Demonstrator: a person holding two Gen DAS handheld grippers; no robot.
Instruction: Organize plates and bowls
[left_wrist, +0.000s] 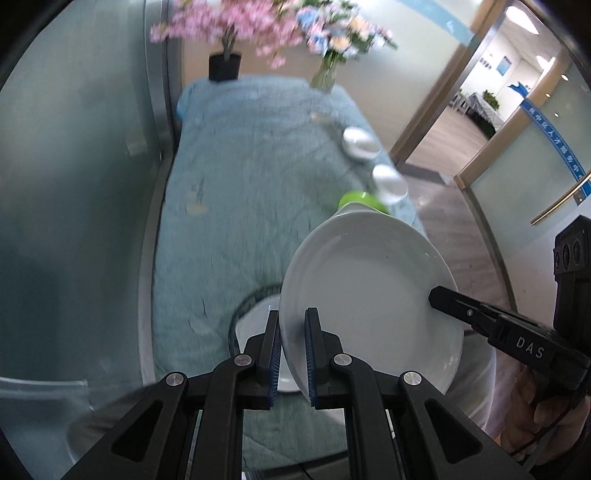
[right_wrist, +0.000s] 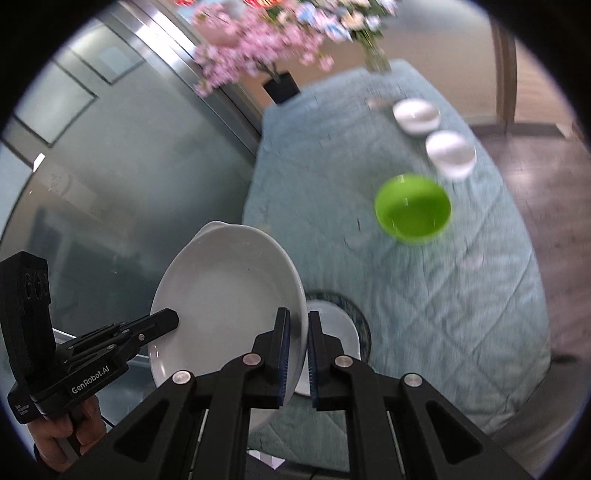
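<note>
Both grippers pinching same white plate (left_wrist: 369, 295) by opposite rim edges: left gripper (left_wrist: 291, 354) on near rim, right gripper (right_wrist: 298, 354) on other side, jaws nearly closed on thin rim. Plate in air above blue-rimmed plate (right_wrist: 351, 306) on teal quilted tablecloth (right_wrist: 424, 295).

Risk, imo: thin glazed rim, tiny pad contact. Hands drift apart or twist unevenly, plate slips, cracks one below.

Plate slightly oval, tilted, face up, long axis running away toward green bowl (right_wrist: 413, 208).
</note>
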